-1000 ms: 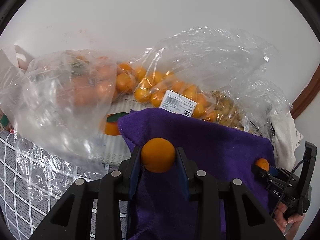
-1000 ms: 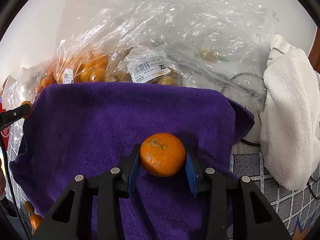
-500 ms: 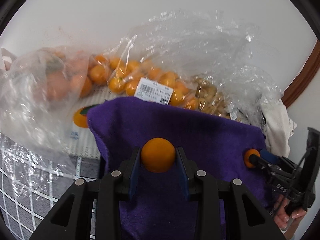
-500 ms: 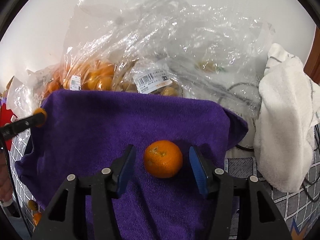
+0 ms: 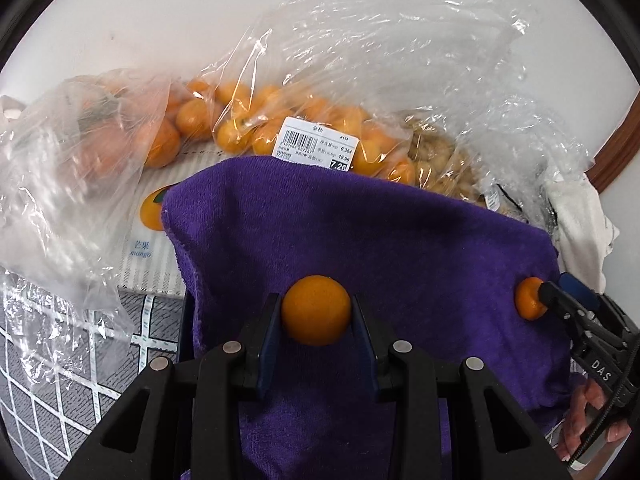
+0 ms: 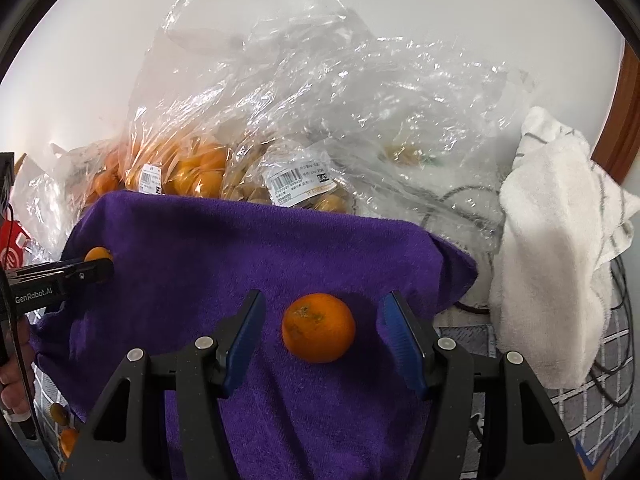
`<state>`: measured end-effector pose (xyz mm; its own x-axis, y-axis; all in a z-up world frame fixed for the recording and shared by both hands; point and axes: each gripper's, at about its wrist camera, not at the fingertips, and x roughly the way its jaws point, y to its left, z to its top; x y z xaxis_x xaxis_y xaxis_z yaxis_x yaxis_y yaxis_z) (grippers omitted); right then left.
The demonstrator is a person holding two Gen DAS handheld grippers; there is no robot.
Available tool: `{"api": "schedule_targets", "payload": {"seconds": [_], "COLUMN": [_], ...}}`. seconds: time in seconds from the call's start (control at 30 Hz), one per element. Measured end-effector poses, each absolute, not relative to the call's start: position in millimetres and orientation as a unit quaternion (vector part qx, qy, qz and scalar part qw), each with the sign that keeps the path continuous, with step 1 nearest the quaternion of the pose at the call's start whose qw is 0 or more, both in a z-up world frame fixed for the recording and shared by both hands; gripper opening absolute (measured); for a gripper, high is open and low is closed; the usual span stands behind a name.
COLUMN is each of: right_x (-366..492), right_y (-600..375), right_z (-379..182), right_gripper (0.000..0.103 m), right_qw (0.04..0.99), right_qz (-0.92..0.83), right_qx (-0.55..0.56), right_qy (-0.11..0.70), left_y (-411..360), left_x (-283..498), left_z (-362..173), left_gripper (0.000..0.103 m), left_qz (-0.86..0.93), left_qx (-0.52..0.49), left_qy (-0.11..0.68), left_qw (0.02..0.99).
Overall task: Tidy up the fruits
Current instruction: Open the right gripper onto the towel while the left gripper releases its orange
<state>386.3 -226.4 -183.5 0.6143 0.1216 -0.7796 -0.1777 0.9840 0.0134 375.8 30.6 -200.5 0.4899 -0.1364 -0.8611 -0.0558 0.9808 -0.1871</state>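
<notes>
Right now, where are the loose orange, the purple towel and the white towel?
loose orange (image 6: 318,328), right wrist view, middle of its peel.
purple towel (image 6: 248,248), right wrist view, bare patch near its back edge.
white towel (image 6: 556,240), right wrist view, its middle folds.

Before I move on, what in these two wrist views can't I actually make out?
- What the purple towel lies on: it covers it, both views.
- Pale fruit in the labelled bag: crinkled glare, left wrist view; kind unclear.
- Small fruits at lower left, right wrist view: cut by the edge and gripper body.
- Whether the left gripper's small orange fruit touches the towel.
</notes>
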Motion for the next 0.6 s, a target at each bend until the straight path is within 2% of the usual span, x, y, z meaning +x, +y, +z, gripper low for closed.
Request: {"api": "schedule_targets", "payload": {"seconds": [0.13, 0.2, 0.27, 0.33, 0.6], "right_x": [382.8, 382.1, 380.1, 372.6, 306.6], "right_y": [-227.7, -229.4, -231.7, -236.7, -249.0], "right_z": [-177.4, -173.2, -166.6, -157.7, -118.1], "right_gripper": [0.061, 0.061, 0.061, 0.061, 0.061], "right_qw": [0.901, 0.902, 0.902, 0.902, 0.915], "right_qz": [0.074, 0.061, 0.050, 0.037, 0.023], "right_qx": [-0.036, -0.039, -0.035, -0.017, 0.001], "right_qy": [0.425, 0.425, 0.428, 0.430, 0.403], "left_y": [26.4, 23.1, 20.6, 18.9, 11.4], "left_x": [378.2, 380.1, 378.9, 375.4, 345.8], "left_z": [-202.6, -201.1, -193.2, -177.6, -118.2], "left_gripper": [0.033, 0.036, 0.051, 0.055, 0.056], "left_qz": [-0.016, -0.014, -0.012, -0.011, -0.018], "left_qx": [-0.084, -0.077, -0.068, -0.061, -0.030], "left_qy": [0.518, 0.524, 0.518, 0.498, 0.421], "left_qw": [0.851, 0.848, 0.853, 0.865, 0.906]}}
